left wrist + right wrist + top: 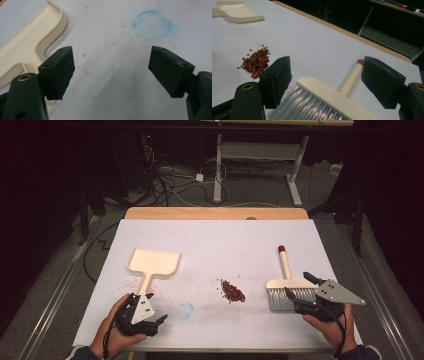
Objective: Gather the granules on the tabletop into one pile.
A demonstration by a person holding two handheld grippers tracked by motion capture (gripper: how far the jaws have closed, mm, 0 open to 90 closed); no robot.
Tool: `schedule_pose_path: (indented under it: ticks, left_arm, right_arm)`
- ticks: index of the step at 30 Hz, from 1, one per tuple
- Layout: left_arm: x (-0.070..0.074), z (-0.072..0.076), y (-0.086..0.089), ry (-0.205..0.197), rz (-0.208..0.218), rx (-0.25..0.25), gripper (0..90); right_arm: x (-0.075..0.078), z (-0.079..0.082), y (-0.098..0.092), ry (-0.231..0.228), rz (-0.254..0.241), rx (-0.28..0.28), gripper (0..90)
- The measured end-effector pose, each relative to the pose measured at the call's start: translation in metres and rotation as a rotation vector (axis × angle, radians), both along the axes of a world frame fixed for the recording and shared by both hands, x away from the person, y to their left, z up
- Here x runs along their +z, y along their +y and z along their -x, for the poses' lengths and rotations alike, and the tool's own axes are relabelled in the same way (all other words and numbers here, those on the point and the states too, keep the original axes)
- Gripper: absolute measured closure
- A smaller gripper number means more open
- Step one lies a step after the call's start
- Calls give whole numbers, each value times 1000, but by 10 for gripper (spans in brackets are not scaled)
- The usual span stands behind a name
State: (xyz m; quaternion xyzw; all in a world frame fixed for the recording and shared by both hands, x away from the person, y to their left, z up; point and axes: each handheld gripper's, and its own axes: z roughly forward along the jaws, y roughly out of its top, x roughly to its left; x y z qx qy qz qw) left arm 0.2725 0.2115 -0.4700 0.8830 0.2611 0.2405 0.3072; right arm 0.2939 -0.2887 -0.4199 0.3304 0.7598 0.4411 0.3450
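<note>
Cream dustpan (pixel 153 261); cream brush (pixel 289 287) w/ red handle tip, grey bristles. Dark red beans (pixel 232 291) mixed w/ small green ones. White table cover (pixel 225 245), faint blue ring (pixel 152 25), red specks.

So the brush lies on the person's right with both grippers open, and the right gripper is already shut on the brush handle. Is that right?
Not quite. The right gripper is not shut on the brush: in the right gripper view its jaws stand wide apart, to either side of the brush head, clamping nothing. The rest holds: the brush lies on the person's right, and the left gripper is open.
</note>
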Motion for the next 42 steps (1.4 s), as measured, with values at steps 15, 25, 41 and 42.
schedule_pose_path:
  ticks: [15, 25, 41, 42]
  left_arm:
    - [-1, 2, 0, -1, -5, 4, 201]
    - [0, 3, 0, -9, -4, 7, 201]
    - [1, 4, 0, -19, -2, 0, 201]
    - [1, 4, 0, -19, -3, 0, 201]
  right_arm:
    - [-27, 14, 0, 22, 29, 11, 254]
    - [-37, 19, 4, 46, 85, 39, 254]
    - [-34, 22, 8, 34, 100, 43, 254]
    - [-34, 22, 8, 32, 99, 42, 254]
